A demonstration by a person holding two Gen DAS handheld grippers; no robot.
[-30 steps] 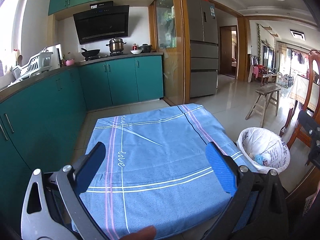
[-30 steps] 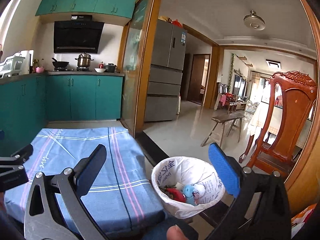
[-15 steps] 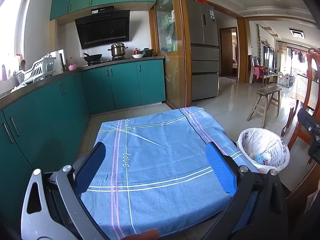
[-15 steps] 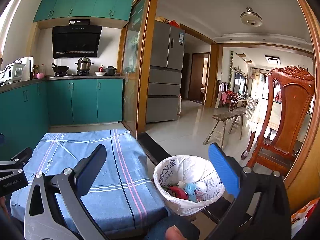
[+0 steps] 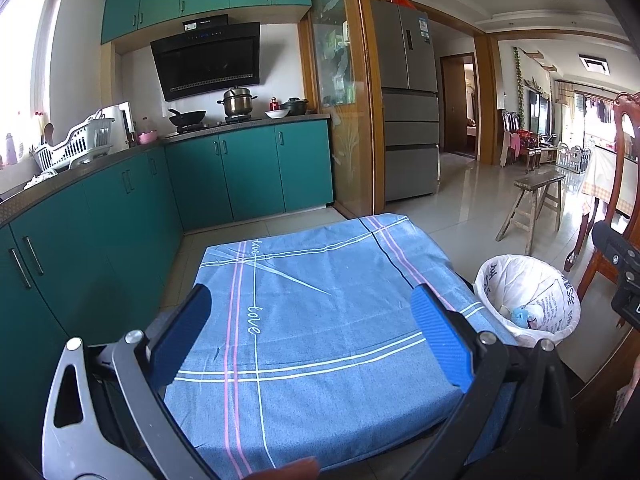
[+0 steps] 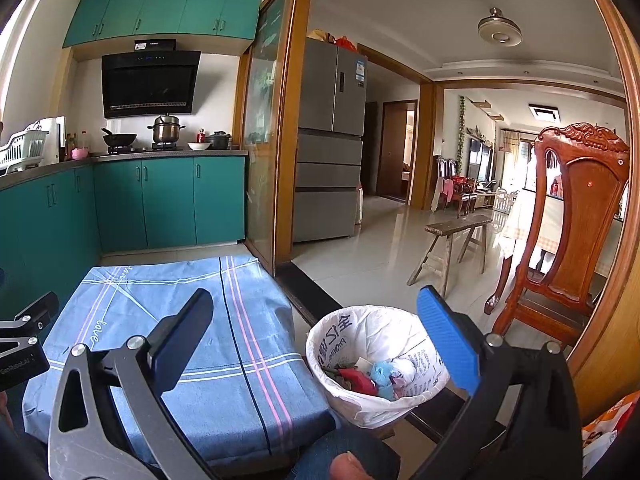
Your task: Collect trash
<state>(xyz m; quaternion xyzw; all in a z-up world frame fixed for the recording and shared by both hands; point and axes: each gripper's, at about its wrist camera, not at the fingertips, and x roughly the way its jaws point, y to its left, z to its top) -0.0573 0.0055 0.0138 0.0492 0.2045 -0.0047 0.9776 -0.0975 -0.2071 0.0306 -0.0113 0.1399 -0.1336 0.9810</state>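
A bench covered with a blue striped cloth [image 5: 320, 320] stands in a kitchen with teal cabinets [image 5: 248, 176]. Just beside it, a white-bagged round trash bin [image 6: 376, 368] holds crumpled colourful trash [image 6: 372, 376]. The left gripper [image 5: 316, 336] and right gripper [image 6: 316, 340] hover spread wide, holding nothing.

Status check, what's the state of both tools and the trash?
Left tool open, empty. Right tool open, empty. Trash sits in the bin beside the blue cloth. Nothing in the way.
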